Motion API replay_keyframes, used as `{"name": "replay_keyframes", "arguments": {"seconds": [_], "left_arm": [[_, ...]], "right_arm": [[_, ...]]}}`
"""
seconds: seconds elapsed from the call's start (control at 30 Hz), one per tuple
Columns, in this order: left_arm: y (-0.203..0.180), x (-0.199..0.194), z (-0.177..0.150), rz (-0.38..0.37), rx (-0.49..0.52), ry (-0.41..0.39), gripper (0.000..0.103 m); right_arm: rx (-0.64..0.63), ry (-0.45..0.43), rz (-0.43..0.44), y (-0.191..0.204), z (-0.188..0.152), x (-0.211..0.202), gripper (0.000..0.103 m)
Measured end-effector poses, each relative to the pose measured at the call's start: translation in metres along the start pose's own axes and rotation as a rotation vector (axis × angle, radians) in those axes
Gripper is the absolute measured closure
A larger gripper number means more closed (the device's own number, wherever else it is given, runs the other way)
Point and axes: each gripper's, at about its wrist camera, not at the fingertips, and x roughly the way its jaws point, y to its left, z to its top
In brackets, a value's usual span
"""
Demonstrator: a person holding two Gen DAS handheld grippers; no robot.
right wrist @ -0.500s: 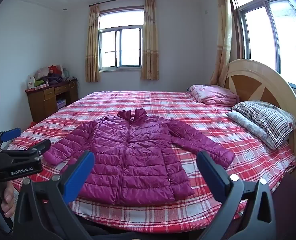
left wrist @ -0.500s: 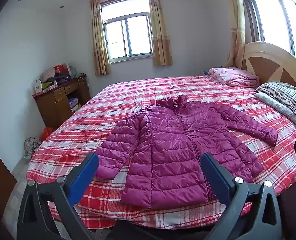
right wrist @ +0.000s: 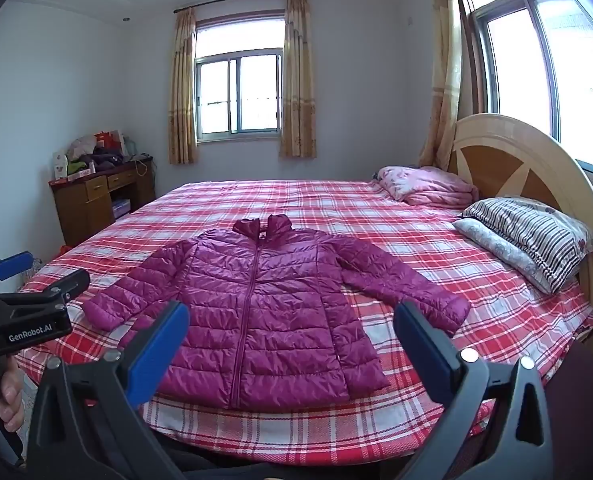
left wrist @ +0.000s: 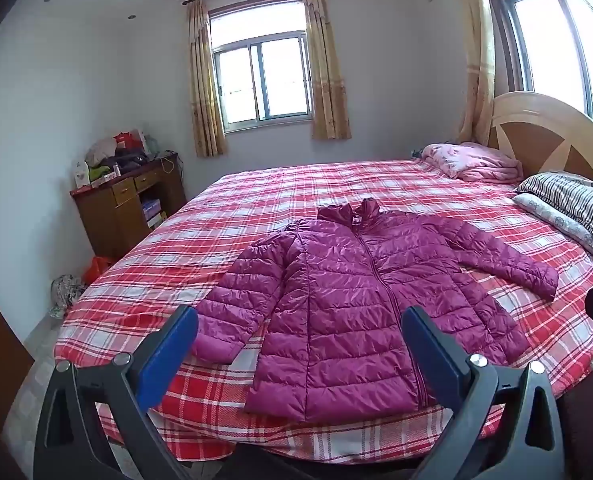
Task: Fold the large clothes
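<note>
A magenta quilted puffer jacket lies flat and zipped on the red plaid bed, collar away from me, both sleeves spread outward. It also shows in the right wrist view. My left gripper is open and empty, held in the air short of the jacket's hem, toward its left half. My right gripper is open and empty, held short of the hem, toward its right half. The left gripper's body shows at the left edge of the right wrist view.
A folded pink blanket and striped pillows lie by the wooden headboard on the right. A wooden desk with clutter stands by the far left wall. The bed's near edge is right in front of me.
Both views have shifted only slightly; the jacket sits a little higher in frame. Both grippers stay open and nothing was taken hold of.
</note>
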Motion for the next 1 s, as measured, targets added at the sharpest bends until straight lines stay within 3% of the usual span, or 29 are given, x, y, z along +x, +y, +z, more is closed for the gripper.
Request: {"name": "replay_keyframes", "arguments": {"seconds": [1.0], "left_arm": [[0.0055, 0.001, 0.0037, -0.006, -0.014, 0.0, 0.001]], "right_arm": [[0.013, 0.027, 0.019, 0.0001, -0.0093, 0.0055, 0.0]]}}
